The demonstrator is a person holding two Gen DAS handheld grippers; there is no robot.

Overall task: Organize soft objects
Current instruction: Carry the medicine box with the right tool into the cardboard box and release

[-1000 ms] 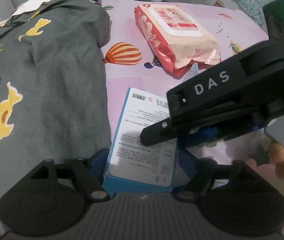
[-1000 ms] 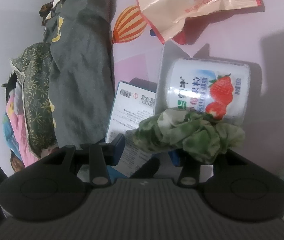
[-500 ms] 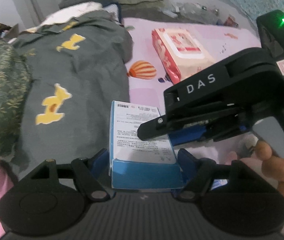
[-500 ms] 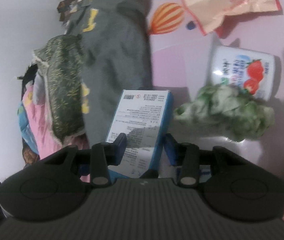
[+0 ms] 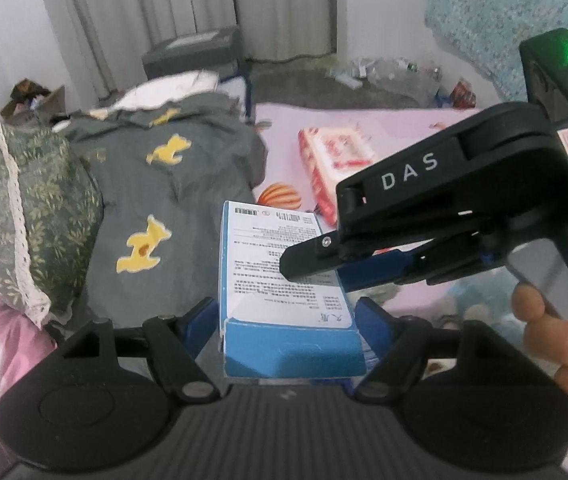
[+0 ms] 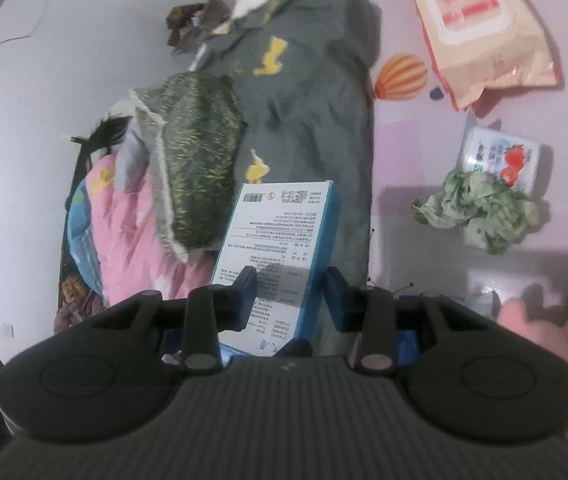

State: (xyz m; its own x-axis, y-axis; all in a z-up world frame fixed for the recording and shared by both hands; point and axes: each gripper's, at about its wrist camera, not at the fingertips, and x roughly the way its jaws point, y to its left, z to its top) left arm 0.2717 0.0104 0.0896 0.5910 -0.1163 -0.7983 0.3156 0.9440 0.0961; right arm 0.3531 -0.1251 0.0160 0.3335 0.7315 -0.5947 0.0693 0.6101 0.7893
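Observation:
A blue and white box (image 5: 284, 280) is held above the bed; it also shows in the right wrist view (image 6: 280, 256). My left gripper (image 5: 284, 316) is shut on its near end. My right gripper (image 6: 290, 292) stands around the box with its blue pads (image 6: 246, 296) apart from the box sides; it crosses the left wrist view from the right (image 5: 308, 256). A crumpled green cloth (image 6: 480, 212) lies on the pink sheet to the right, beside a strawberry-printed tub (image 6: 500, 156).
A grey blanket with yellow shapes (image 5: 164, 200) and a green leaf-print pillow (image 5: 32, 216) lie at the left. A pack of wet wipes (image 6: 480, 32) lies on the pink sheet (image 5: 364, 124) behind. Curtains and floor clutter are at the back.
The box has been lifted off the sheet and raised. The right gripper has let go of the green cloth, which now lies on the sheet, and moved around the box.

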